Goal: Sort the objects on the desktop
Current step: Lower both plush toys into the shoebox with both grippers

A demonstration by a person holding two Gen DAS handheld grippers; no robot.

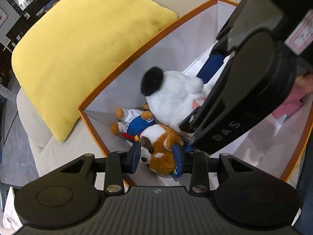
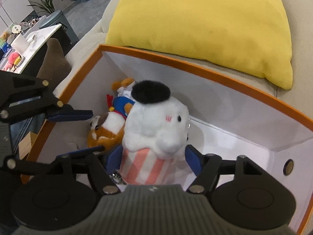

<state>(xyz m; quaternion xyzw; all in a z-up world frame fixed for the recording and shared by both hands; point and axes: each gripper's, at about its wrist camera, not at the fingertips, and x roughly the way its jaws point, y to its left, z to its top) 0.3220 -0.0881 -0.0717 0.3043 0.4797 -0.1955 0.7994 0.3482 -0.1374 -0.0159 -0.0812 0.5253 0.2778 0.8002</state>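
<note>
Plush hamster (image 2: 156,125), white, black beret, pink-striped body

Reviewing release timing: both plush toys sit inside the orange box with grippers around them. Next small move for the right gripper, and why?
Probably lift the right gripper straight up. The white plush already stands inside the orange box, and the blue pads appear clear of its striped body, so it looks released. Rise slowly: the brown and white plush leans close alongside.

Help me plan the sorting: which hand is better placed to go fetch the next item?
Right. The right gripper flanks the white hamster plush, which stands in the orange box, seemingly without squeezing. The left gripper clamps the brown dog plush.
</note>
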